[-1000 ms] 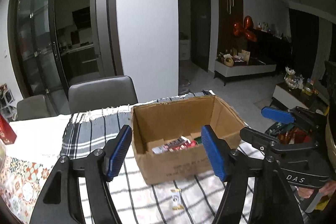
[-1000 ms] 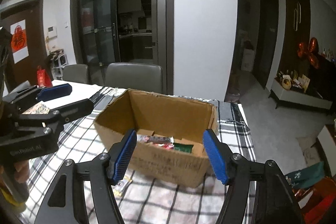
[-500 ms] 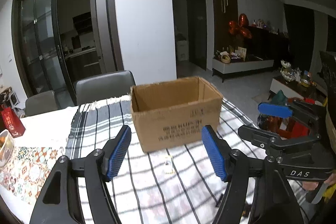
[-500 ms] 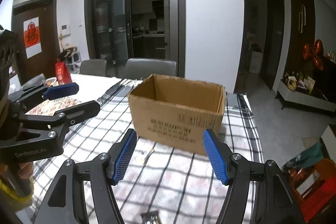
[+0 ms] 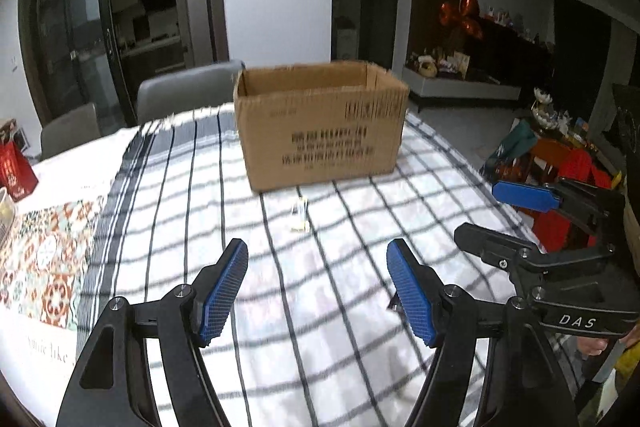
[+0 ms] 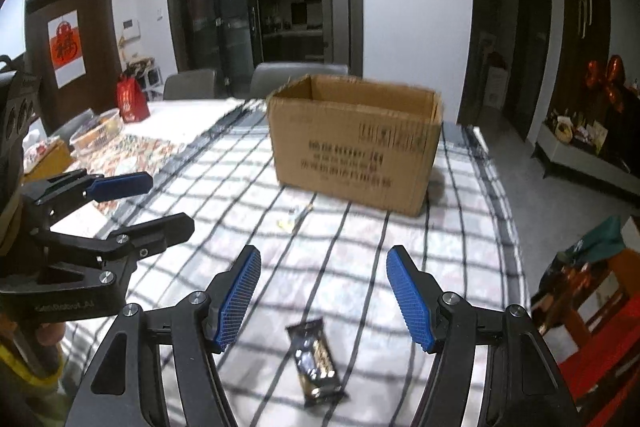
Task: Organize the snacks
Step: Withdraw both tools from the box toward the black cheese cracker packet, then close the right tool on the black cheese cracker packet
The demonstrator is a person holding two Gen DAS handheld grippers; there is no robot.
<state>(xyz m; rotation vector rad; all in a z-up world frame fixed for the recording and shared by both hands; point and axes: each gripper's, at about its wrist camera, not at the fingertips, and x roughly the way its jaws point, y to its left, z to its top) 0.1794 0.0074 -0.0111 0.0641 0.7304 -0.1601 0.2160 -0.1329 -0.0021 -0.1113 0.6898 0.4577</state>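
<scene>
I'm between picks, lining up the next snack. My right gripper [image 6: 322, 295] hangs spread and empty above the dark snack packet [image 6: 318, 363] at the table's near edge; it must drop and clamp. My left gripper [image 5: 316, 291] is likewise gaping and empty. A small wrapper [image 5: 300, 219] lies mid-table, before the cardboard box [image 5: 320, 127] at the far edge.

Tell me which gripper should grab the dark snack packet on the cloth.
Right. The packet lies just ahead of the open right gripper, between its fingers. The left gripper, also open, has only bare cloth before it.
</scene>
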